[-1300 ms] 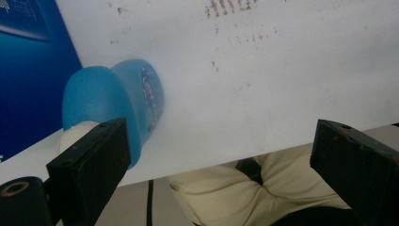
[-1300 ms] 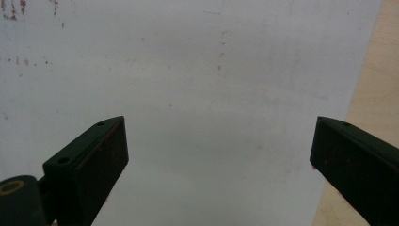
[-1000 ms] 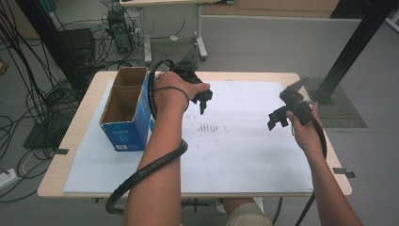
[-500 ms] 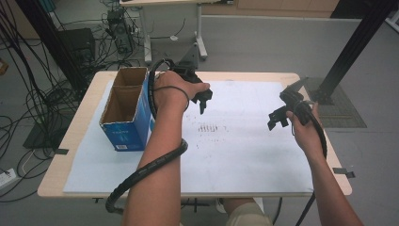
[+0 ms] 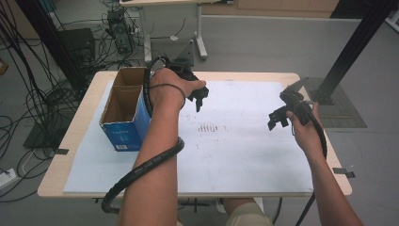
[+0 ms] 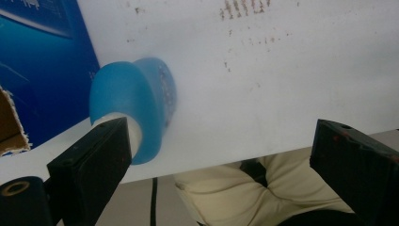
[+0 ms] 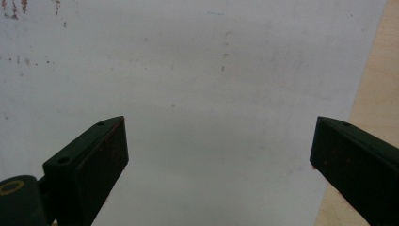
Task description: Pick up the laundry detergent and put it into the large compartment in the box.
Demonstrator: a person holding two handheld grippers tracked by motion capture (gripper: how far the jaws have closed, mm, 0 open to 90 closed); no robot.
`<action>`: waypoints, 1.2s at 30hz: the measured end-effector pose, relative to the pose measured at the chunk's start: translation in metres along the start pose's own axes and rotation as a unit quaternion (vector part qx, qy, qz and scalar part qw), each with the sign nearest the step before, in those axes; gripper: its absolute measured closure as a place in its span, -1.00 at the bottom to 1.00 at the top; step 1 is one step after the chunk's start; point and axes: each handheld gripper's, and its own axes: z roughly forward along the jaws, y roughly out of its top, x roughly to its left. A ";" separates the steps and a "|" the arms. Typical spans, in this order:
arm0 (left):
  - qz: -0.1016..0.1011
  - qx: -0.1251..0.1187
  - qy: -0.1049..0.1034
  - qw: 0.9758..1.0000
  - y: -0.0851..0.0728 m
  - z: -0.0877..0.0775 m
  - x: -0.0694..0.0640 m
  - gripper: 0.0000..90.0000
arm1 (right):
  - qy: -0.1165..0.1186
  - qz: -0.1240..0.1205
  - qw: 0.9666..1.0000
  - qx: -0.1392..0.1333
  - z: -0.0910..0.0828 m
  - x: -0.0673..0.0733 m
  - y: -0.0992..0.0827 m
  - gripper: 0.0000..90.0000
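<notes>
White sheet (image 5: 244,155) covers the wooden table (image 5: 80,141); blue box (image 5: 123,123) stands open at its left edge. Left gripper (image 6: 221,155) has jaws wide apart, a blue cup (image 6: 134,110) lying on the sheet just beside one jaw, next to the box. Right gripper (image 7: 219,155) hovers over bare sheet, jaws apart, holding nothing.

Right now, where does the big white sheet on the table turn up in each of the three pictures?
High view: the white sheet covers most of the wooden table, right of the blue box.
Left gripper view: it spans the upper picture beyond the open jaws, with the box at the left edge.
Right gripper view: it lies behind both jaws, meeting bare wood at the right.
Shared landmark: the brownish specks printed on the sheet.
</notes>
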 end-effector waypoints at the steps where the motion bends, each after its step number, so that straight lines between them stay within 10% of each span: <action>1: -0.001 0.000 -0.001 1.000 0.000 0.000 0.001 -0.86 | 0.000 -0.001 1.000 -0.001 0.000 0.000 0.000 -0.89; 36: -0.061 -0.010 0.013 0.998 -0.014 -0.014 0.052 -0.86 | -0.003 0.002 1.000 -0.006 -0.007 0.001 -0.003 -0.89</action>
